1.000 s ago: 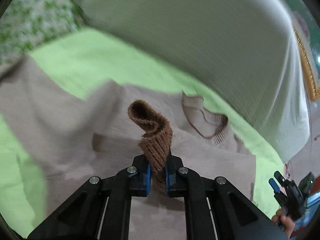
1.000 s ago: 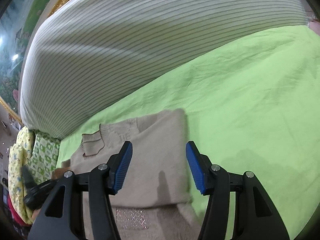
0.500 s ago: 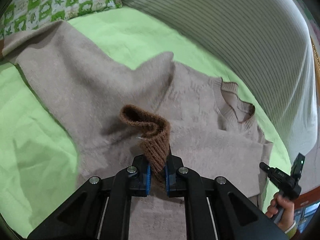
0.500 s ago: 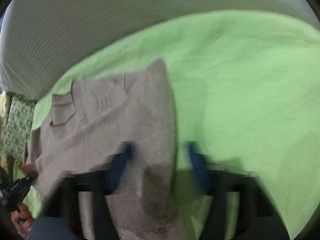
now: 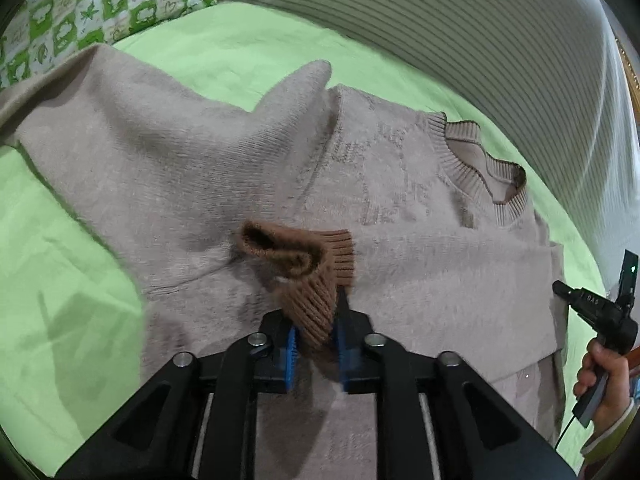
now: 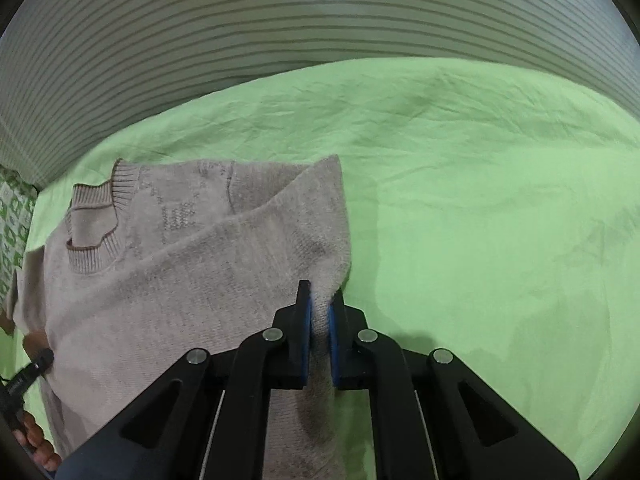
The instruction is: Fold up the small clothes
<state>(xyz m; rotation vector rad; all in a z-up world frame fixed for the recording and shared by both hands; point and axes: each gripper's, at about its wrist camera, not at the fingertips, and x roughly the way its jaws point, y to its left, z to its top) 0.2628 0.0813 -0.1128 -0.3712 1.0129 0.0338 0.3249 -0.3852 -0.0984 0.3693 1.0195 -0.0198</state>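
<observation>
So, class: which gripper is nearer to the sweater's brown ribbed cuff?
Left. The left gripper is clamped on the brown cuff itself. The right gripper pinches the sweater's folded side edge, away from the cuff.

Your sweater (image 5: 400,248) lay flat on the sheet (image 5: 60,280), collar (image 5: 480,168) toward the striped bolster (image 5: 460,40) behind it. Pillow (image 5: 100,4) sat at far left. Your left gripper (image 5: 314,344) pinched the cuff (image 5: 304,280) over the sweater's middle; your right gripper (image 6: 319,336) pinched its right edge.
</observation>
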